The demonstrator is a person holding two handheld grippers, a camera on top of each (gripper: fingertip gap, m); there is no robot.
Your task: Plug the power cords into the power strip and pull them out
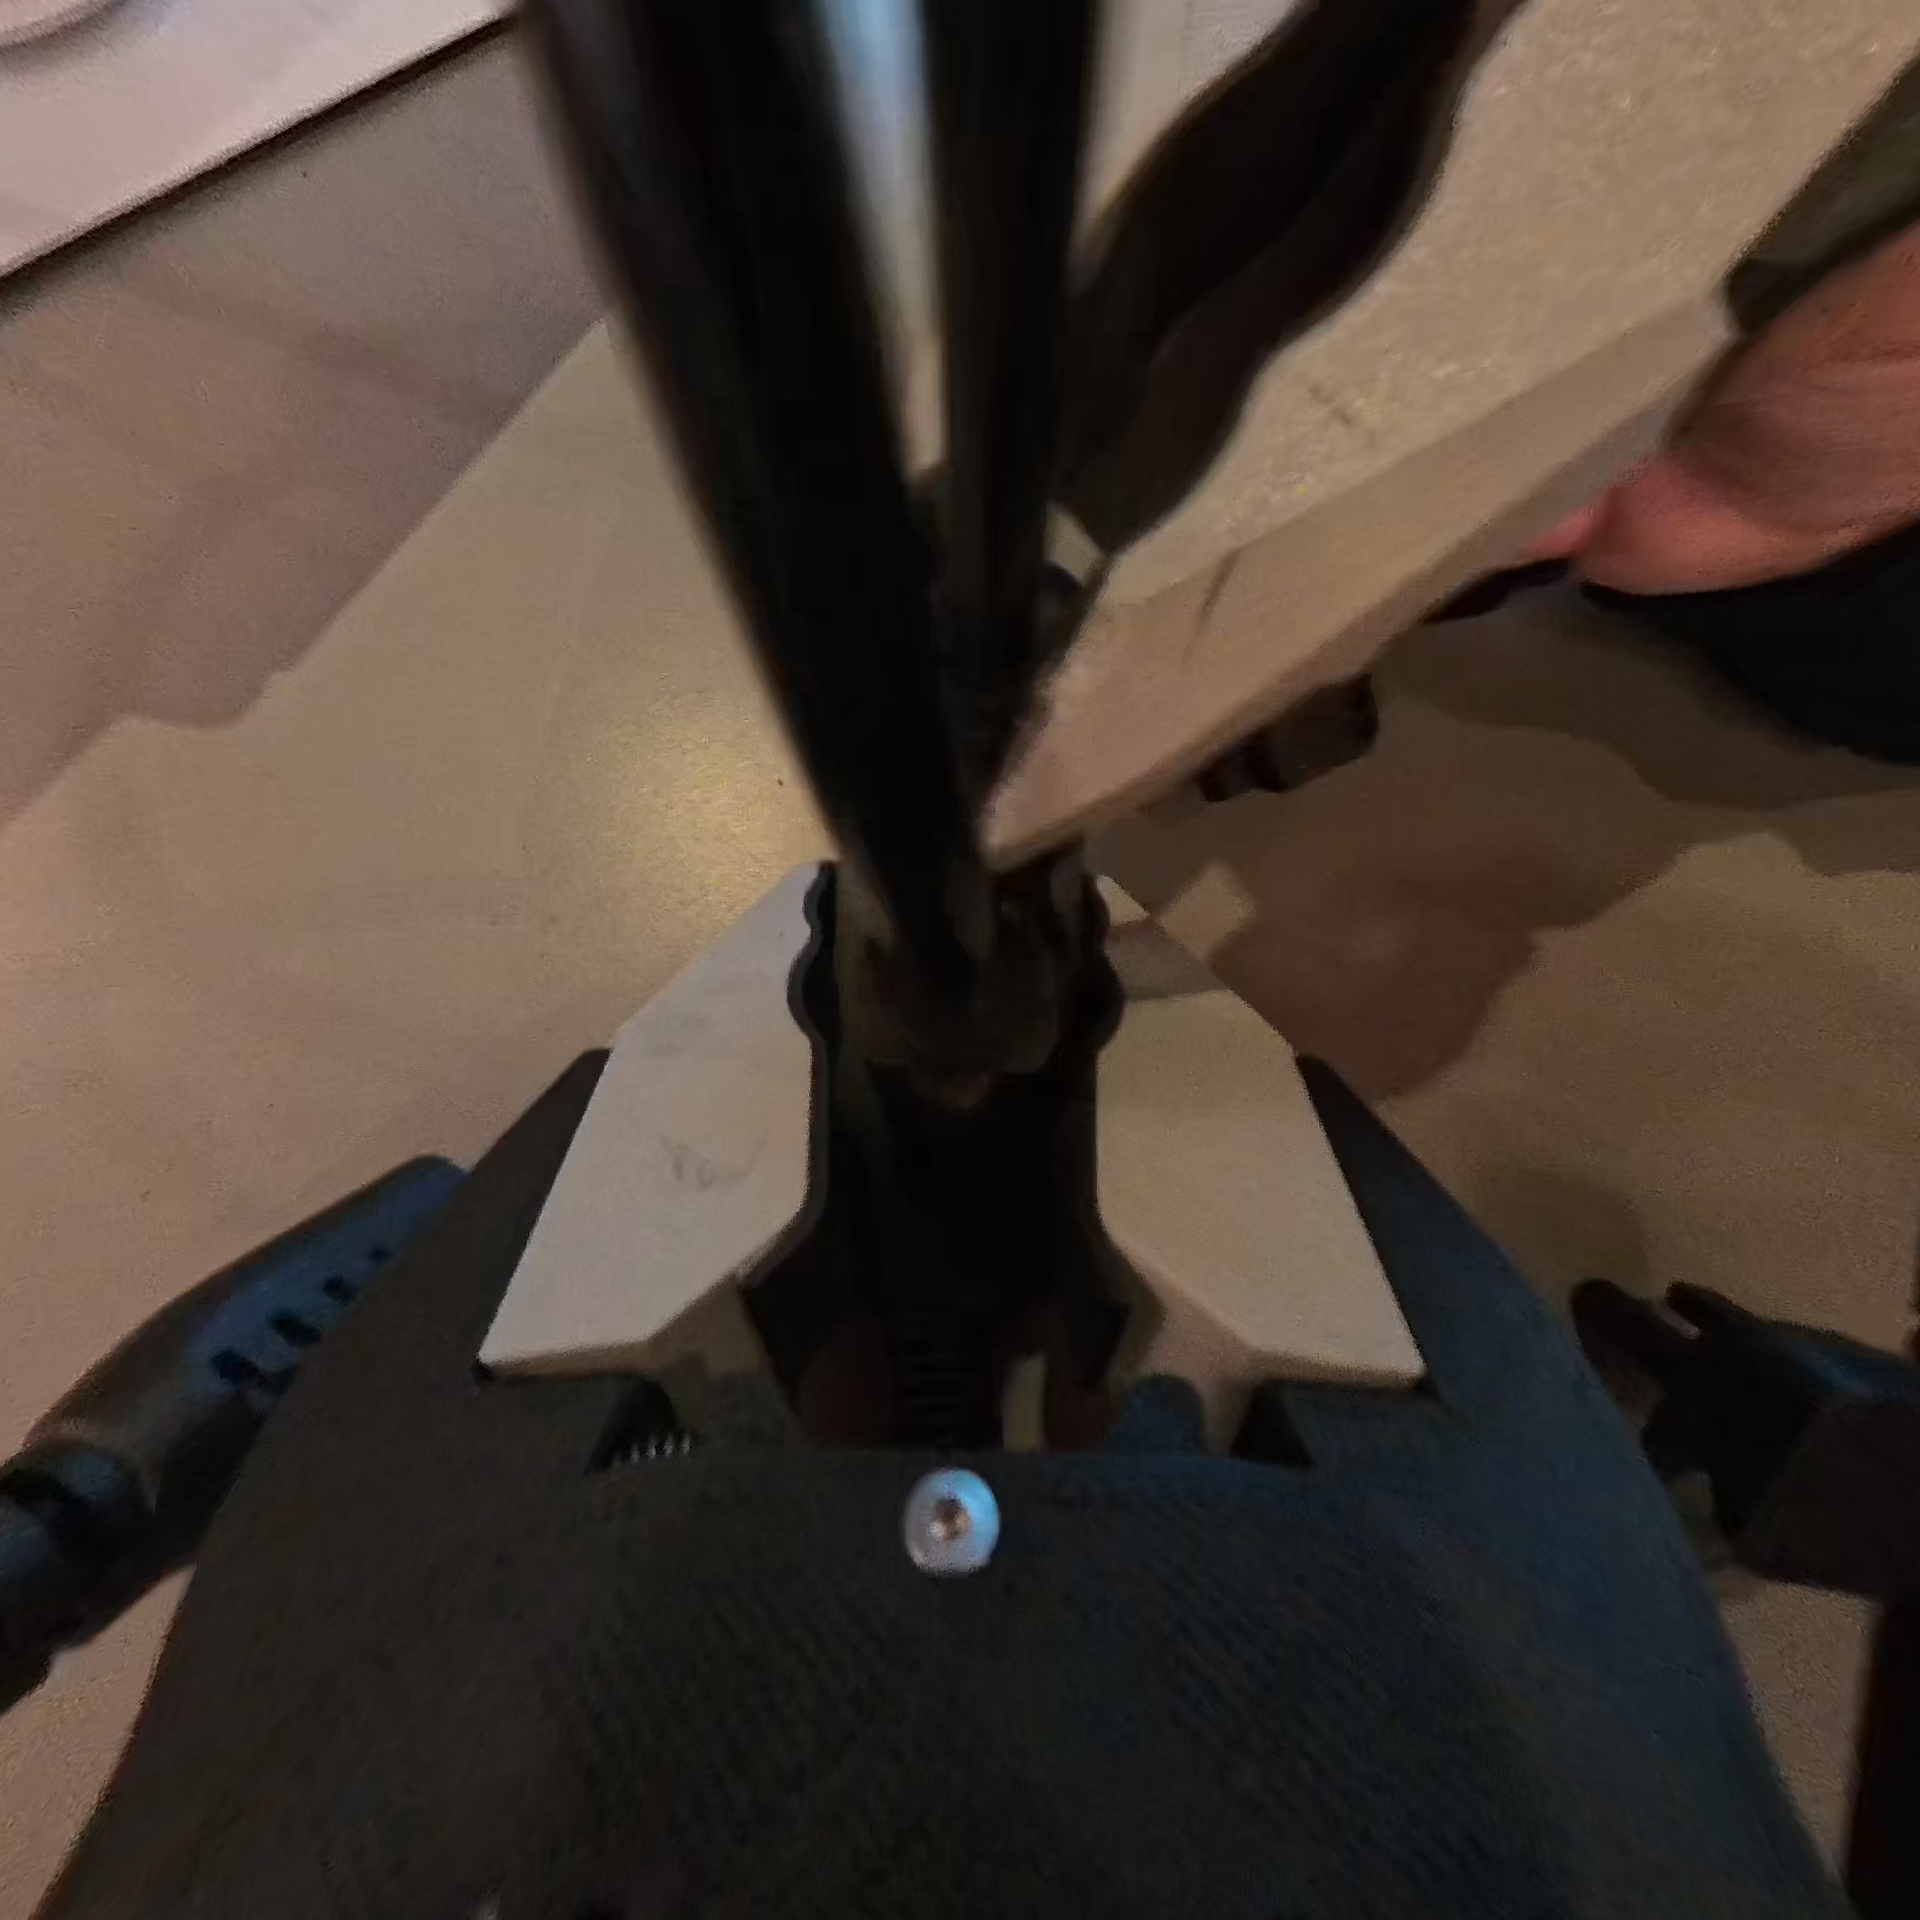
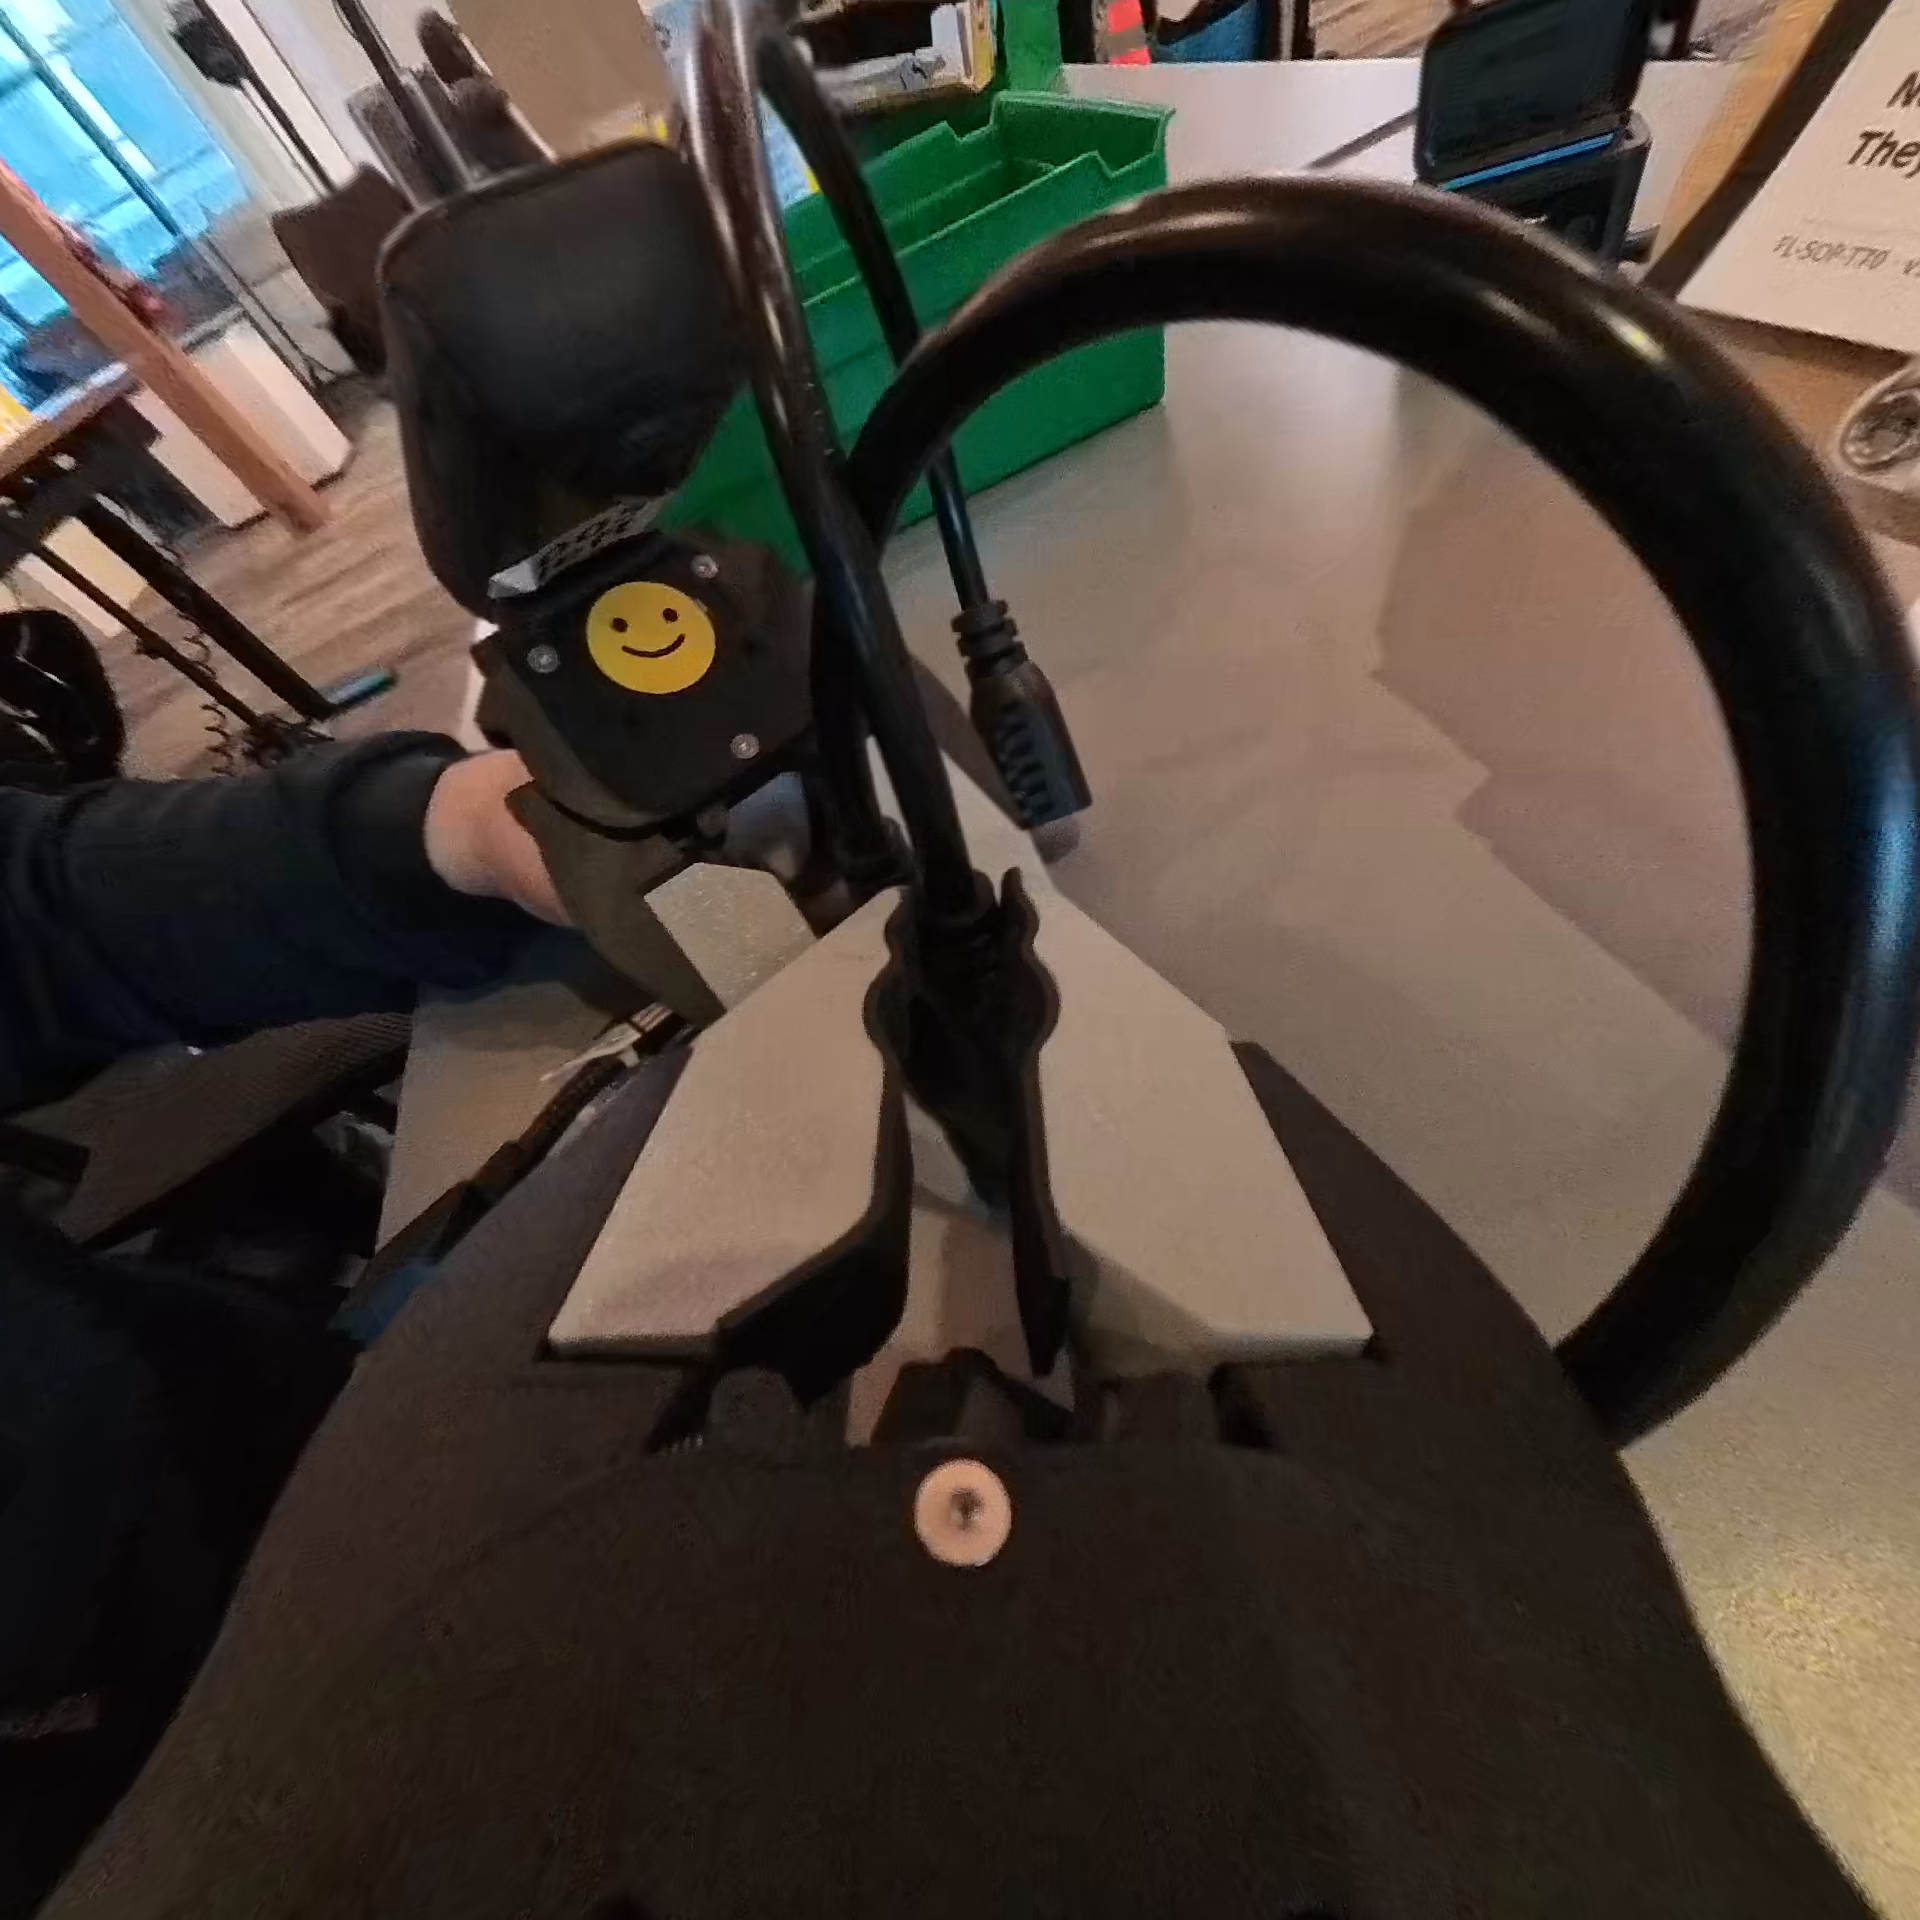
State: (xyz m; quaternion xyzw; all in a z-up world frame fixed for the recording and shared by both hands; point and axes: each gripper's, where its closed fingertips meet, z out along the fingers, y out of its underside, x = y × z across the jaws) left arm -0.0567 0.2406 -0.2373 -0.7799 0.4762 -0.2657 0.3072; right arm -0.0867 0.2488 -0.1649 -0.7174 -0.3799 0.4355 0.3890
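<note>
In the left wrist view my left gripper [image 1: 956, 935] is shut on a bundle of black power cords [image 1: 831, 416] that run up and away, blurred. A pale finger [image 1: 1299, 520] of the right gripper reaches in from the upper right and touches the same spot. In the right wrist view my right gripper [image 2: 961, 966] is shut on a black plug [image 2: 971, 1039]; its cord [image 2: 1558, 343] loops wide to the right. The left gripper [image 2: 821, 883], with a yellow smiley sticker, is just left of it, held by a hand [image 2: 478, 831]. A loose black connector [image 2: 1023, 727] hangs above the table. No power strip shows.
The pale grey table [image 2: 1403, 644] extends ahead. A green bin [image 2: 997, 239] stands at the back, a black device [image 2: 1527, 114] and a white sign [image 2: 1829, 208] at the back right. Black plugs lie at the lower left [image 1: 208, 1351] and lower right [image 1: 1725, 1403] of the left view.
</note>
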